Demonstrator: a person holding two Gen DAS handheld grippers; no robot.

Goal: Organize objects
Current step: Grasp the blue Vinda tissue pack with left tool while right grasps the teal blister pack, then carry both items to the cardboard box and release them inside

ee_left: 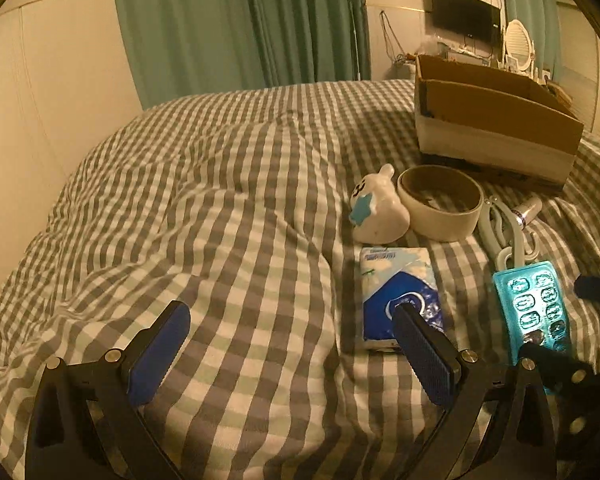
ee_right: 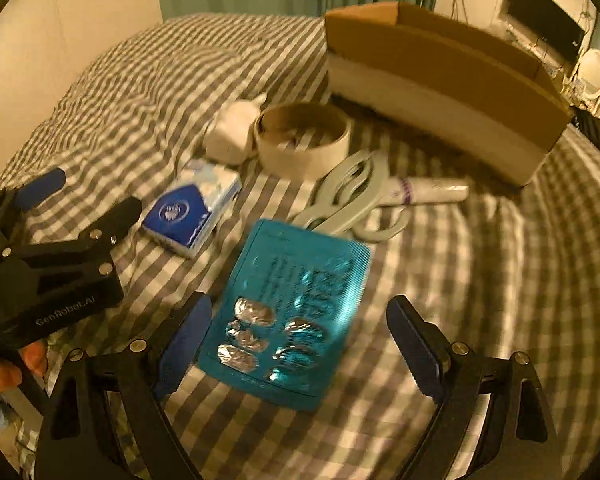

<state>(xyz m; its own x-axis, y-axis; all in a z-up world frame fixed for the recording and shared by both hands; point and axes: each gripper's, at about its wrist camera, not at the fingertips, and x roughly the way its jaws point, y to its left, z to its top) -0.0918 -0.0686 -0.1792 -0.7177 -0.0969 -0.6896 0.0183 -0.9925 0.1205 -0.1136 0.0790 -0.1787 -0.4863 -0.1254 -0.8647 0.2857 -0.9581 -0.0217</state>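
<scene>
Apparently the sorting is only getting started: every loose item is lying on the checked bed cover (ee_right: 480,280) and the open cardboard box (ee_right: 440,92) is looking empty from what shows of its inside. The right gripper (ee_right: 300,344) is hovering over the teal blister pack (ee_right: 288,312), its jaws spread wide with one finger at the pack's 9 o'clock edge and the other well clear at 3 o'clock; nothing is being held. The left gripper (ee_left: 292,344) is also gaping wide and empty, one fingertip sitting over the blue tissue packet (ee_left: 400,292).

Judging by this, the pack is the piece in hand. It is lying flat on soft bedding, so the next move is calling for the jaws to come down astride its long edges and pinch thin plastic without digging into the cover.

Just past the pack, at 12 o'clock, pale scissors (ee_right: 352,200) and a small tube (ee_right: 432,192) are lying close together, with a tape roll (ee_right: 304,140) and a white figurine (ee_right: 232,132) at 11 o'clock. Open cover is stretching toward 3 o'clock, giving a clearer lane up to the box at 1 o'clock
</scene>
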